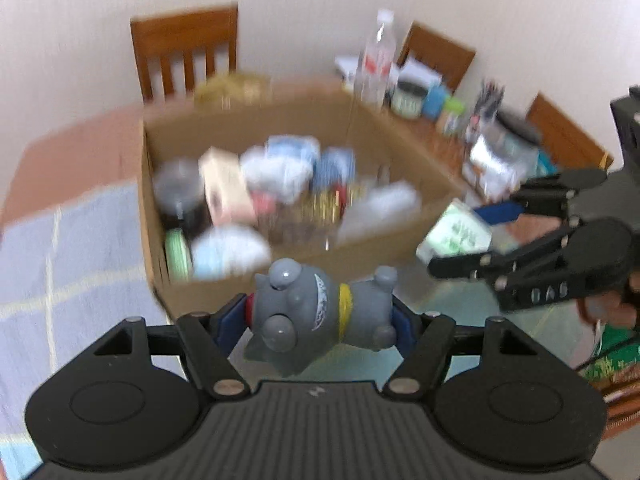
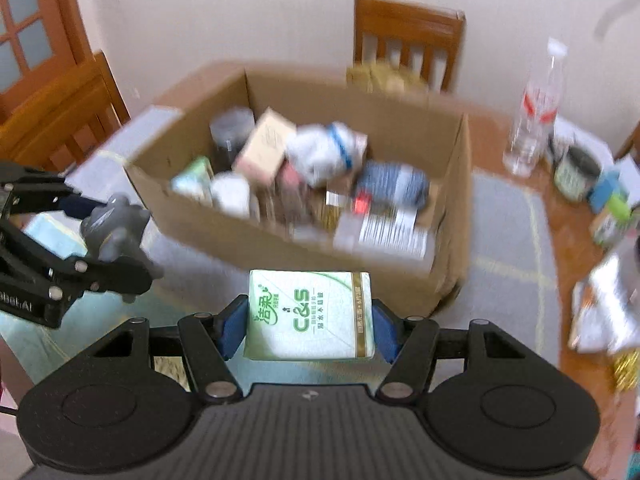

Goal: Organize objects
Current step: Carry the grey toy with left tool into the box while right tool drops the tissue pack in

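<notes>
In the left wrist view the left gripper sits at lower centre, its blue pads clamped on a grey toy that lies sideways between them, a yellow band round its middle. The toy hangs clear of the surface, just short of the near rim of the box, which fills the middle of the frame. The box is open-topped and crowded with blurred packets and tins; little bare room shows inside it. To the left of the box a blue checked cloth lies bare to the frame's edge. At right the right gripper comes in from the edge, pinching a green-and-white tissue pack near the box's right corner and apart from it.

In the right wrist view the right gripper holds the tissue pack flat at lower centre, pads pressed on its two short sides. The pack's far edge is just short of the near wall of the box. At the left edge the left gripper carries the toy beside the box's left corner, not touching it. Right of the box a strip of cloth lies bare; beyond it, at upper right, a clear bottle stands upright near jars and small packs along the table edge. Wooden chairs stand behind the box and at the left.
</notes>
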Available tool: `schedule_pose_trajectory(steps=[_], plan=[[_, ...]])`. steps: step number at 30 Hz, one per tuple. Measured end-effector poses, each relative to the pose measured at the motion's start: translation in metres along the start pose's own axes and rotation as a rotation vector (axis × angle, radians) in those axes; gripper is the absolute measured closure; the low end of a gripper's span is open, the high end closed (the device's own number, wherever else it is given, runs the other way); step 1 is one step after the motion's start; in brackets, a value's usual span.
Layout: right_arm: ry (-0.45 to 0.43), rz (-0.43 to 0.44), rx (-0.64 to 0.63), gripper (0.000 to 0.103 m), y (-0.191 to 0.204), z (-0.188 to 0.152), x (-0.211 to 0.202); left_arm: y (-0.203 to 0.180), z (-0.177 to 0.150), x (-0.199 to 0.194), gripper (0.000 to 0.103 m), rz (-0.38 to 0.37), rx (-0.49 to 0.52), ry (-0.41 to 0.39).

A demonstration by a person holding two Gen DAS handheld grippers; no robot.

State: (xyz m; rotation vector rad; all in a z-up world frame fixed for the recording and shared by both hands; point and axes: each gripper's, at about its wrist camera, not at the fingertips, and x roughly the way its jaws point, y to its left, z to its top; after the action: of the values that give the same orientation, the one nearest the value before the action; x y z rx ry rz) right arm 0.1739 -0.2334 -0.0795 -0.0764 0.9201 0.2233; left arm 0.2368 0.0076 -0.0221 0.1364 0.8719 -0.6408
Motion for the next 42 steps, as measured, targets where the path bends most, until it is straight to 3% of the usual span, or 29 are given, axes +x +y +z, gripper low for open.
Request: schedule_pose_trajectory(steps=[6, 8, 9, 10, 18, 20, 21, 22, 24, 28, 34, 37, 42], plan=[[-0.107, -0.013, -0.015, 0.035, -0.006, 0.036, -0.029, -0.003, 0.044, -0.011, 0.030, 0.041, 0.000, -0.134], [-0.131, -0.027, -0.013, 0.035, -0.008, 0.046, -0.031, -0.001, 0.050, -0.009, 0.016, 0.067, -0.029, -0.172], [-0.137, -0.032, -0.005, 0.035, -0.010, 0.049, -0.031, 0.001, 0.053, -0.009, 0.007, 0.081, -0.043, -0.178], [-0.143, -0.031, 0.005, 0.035, -0.012, 0.053, -0.031, 0.002, 0.055, -0.009, 0.005, 0.093, -0.051, -0.188], [-0.162, -0.039, 0.019, 0.033, -0.015, 0.081, -0.018, 0.005, 0.048, -0.010, 0.002, 0.229, -0.025, -0.184], [-0.168, -0.052, 0.027, 0.021, -0.014, 0.089, -0.014, 0.008, 0.045, -0.011, 0.002, 0.253, -0.029, -0.174], [-0.173, -0.062, 0.027, 0.008, -0.013, 0.092, -0.013, 0.009, 0.044, -0.012, 0.001, 0.264, -0.031, -0.170], [-0.183, -0.079, 0.027, 0.001, -0.012, 0.095, -0.013, 0.009, 0.043, -0.012, 0.001, 0.274, -0.035, -0.166], [-0.210, -0.088, 0.031, 0.000, -0.011, 0.096, -0.017, 0.011, 0.041, -0.014, 0.001, 0.292, -0.040, -0.162], [-0.163, -0.106, 0.059, 0.000, -0.011, 0.099, -0.018, 0.013, 0.037, -0.017, 0.001, 0.335, -0.055, -0.156], [0.006, -0.175, 0.175, 0.000, -0.018, 0.085, -0.011, 0.014, 0.035, -0.018, 0.001, 0.393, -0.126, -0.139], [0.060, -0.196, 0.227, 0.000, -0.019, 0.074, -0.008, 0.010, 0.037, -0.016, 0.001, 0.417, -0.159, -0.075], [0.095, -0.204, 0.298, 0.000, -0.015, 0.060, -0.011, 0.004, 0.037, -0.013, 0.001, 0.385, -0.253, 0.054]])
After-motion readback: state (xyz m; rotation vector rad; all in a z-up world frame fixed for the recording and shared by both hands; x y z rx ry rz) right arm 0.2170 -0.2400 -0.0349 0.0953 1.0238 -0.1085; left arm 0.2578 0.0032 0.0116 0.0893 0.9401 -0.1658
